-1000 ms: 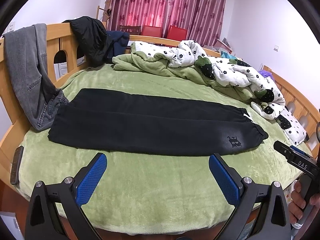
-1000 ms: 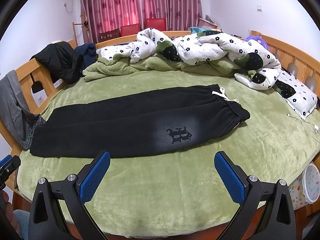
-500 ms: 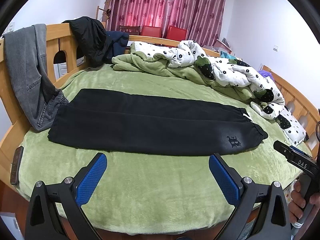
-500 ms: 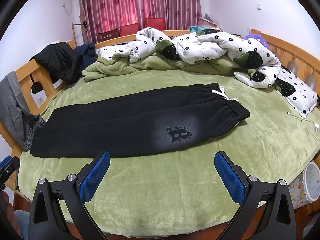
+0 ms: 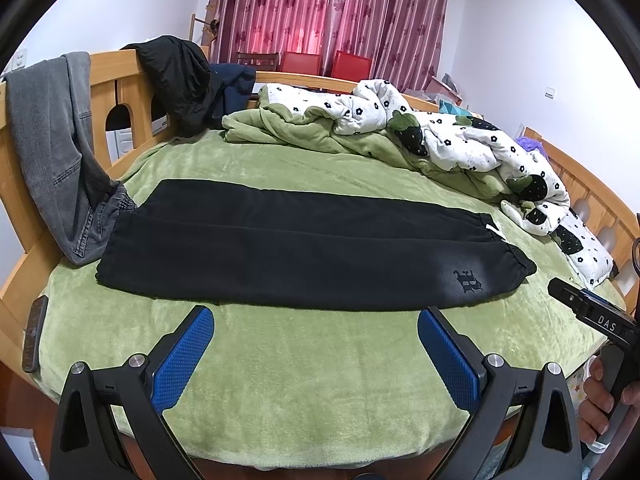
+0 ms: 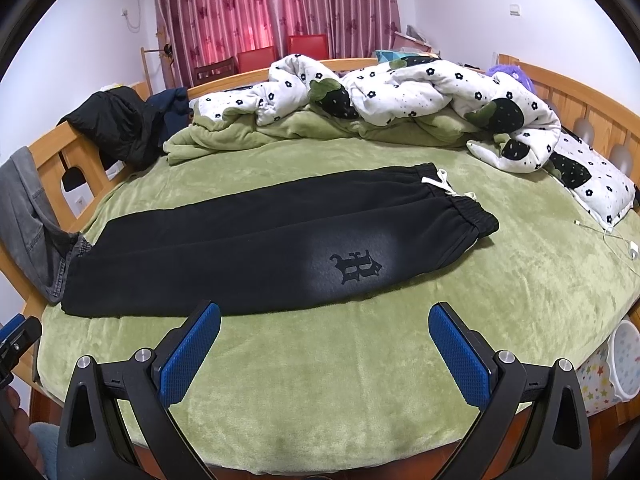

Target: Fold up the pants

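Black pants [image 5: 304, 244] [image 6: 256, 248] lie flat on the green bed cover [image 5: 320, 368], one leg folded over the other, cuffs at the left, elastic waistband with a white drawstring at the right. A dark letter emblem [image 6: 355, 267] marks the near leg by the waist. My left gripper [image 5: 316, 320] is open above the bed's near edge, short of the pants. My right gripper [image 6: 324, 316] is open too, hovering at the near edge below the emblem. Neither holds anything.
A rumpled white flowered quilt [image 6: 400, 92] and green blanket [image 5: 304, 136] are heaped at the far side. Grey jeans [image 5: 52, 140] and a black jacket [image 5: 180, 76] hang over the wooden bed frame [image 5: 124, 96] at the left. A white charging cable [image 6: 616, 236] lies at the right.
Both views have shifted very slightly; the pants and both open grippers stay as they were.
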A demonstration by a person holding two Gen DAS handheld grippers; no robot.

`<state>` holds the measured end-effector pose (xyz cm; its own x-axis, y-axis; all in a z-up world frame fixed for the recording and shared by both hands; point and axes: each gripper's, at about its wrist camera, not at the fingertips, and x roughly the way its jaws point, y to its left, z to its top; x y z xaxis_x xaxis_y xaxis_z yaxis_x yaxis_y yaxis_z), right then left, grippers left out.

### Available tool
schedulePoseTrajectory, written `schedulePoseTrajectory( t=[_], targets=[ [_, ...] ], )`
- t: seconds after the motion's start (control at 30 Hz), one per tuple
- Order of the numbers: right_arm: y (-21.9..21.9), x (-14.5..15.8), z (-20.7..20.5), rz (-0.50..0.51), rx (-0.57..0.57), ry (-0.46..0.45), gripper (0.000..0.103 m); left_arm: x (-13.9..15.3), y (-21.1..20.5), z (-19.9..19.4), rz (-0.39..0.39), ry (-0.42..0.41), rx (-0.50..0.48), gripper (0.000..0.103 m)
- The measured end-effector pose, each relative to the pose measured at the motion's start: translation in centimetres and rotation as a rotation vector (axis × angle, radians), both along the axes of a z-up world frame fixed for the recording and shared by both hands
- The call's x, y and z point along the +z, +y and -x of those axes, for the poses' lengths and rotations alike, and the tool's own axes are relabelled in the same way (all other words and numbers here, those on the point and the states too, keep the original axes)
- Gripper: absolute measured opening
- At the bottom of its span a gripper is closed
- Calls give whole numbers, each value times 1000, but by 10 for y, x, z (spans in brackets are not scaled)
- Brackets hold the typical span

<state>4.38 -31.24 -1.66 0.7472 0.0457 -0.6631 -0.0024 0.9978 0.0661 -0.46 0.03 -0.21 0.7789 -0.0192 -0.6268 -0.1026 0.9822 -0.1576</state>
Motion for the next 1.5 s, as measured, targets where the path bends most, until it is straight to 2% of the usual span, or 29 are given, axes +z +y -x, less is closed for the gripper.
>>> schedulePoseTrajectory(
  t=[1.1,1.33,1.5],
  targets=[
    [0,4,-1,6,5,-15,102,-1,-7,0,2,2,-5,103],
    [5,12,-1,-75,59,-70,102,-7,-11,-9,20,8,-44,103],
    [5,14,-18,-144,65,-77,102,-9,6,-32,114,11,-67,103]
  ],
)
